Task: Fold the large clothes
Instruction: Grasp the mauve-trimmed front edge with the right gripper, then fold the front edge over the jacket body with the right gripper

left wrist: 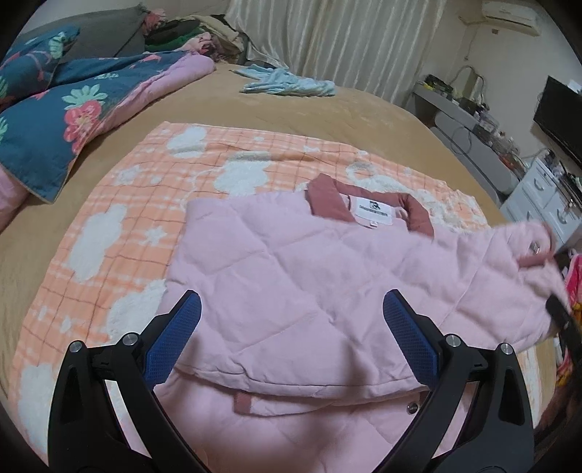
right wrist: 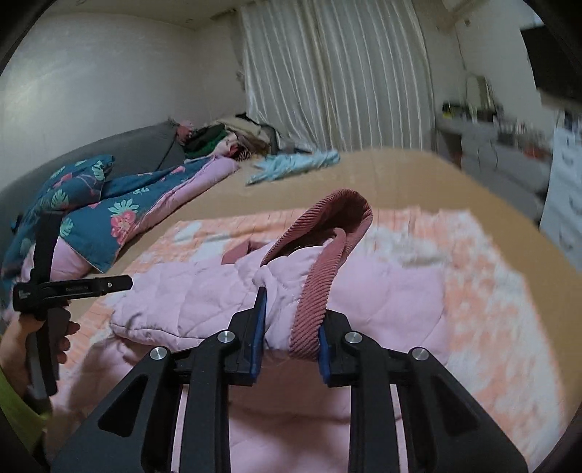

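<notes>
A pink quilted jacket (left wrist: 291, 276) with a dark rose collar (left wrist: 327, 200) lies on an orange checked blanket (left wrist: 152, 189) on the bed. My left gripper (left wrist: 291, 327) is open and empty, hovering over the jacket's folded lower part. My right gripper (right wrist: 289, 327) is shut on the jacket's sleeve end with its ribbed rose cuff (right wrist: 316, 291), holding it lifted above the jacket body (right wrist: 189, 294). The raised sleeve shows blurred at the right of the left wrist view (left wrist: 509, 254). The left gripper also shows at the left of the right wrist view (right wrist: 72, 285).
A blue floral quilt (left wrist: 54, 105) lies at the bed's left. A light blue garment (left wrist: 291, 83) and a pile of clothes (left wrist: 189, 32) lie at the far end by the curtain. A desk and white drawers (left wrist: 545, 193) stand to the right of the bed.
</notes>
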{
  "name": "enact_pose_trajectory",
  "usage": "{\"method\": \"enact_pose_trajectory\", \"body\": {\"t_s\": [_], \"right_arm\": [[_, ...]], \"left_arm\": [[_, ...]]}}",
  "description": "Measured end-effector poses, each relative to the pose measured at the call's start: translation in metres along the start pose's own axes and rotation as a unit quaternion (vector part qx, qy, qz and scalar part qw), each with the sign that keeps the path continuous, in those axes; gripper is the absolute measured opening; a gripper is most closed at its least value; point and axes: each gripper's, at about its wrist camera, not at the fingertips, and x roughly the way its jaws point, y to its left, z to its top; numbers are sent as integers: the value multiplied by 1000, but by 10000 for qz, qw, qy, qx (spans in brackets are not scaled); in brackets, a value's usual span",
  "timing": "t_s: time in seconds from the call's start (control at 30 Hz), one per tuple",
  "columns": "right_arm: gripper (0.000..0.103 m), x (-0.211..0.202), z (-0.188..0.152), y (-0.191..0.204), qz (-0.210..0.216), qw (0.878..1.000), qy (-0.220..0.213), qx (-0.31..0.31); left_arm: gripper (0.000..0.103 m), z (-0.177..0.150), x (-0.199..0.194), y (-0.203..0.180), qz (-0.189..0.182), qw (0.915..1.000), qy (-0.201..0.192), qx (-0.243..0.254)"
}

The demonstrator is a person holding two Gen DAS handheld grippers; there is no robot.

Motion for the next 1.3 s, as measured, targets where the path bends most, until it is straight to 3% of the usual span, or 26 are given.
{"method": "enact_pose_trajectory", "body": {"t_s": [0.27,0.63,0.8,0.87,0.97,1.13,1.3], "right_arm": [[22,30,-9,-18,-369,9988,314,84],[25,67,-29,-41,-457,9908,1029,757],[44,72,-35,-41,-670,9876,1208,750],[56,69,-33,-41,-895,9875,1104,683],[67,61,-30,-37,-1142,9881,892,520],[72,62,-28,-15,-1091,9911,754,-48],[73,78,-36,10,-788,9903,1013,-540]], "left_arm": [[94,-13,34,-30,-92,9985,421,347],[94,-30,63,-45,5,9948,796,640],[94,-36,75,-42,27,9933,936,684],[94,-38,79,-40,1,9931,960,667],[95,-40,85,-39,-8,9926,990,710],[95,-43,91,-39,7,9925,990,722],[95,-44,94,-38,5,9923,975,766]]}}
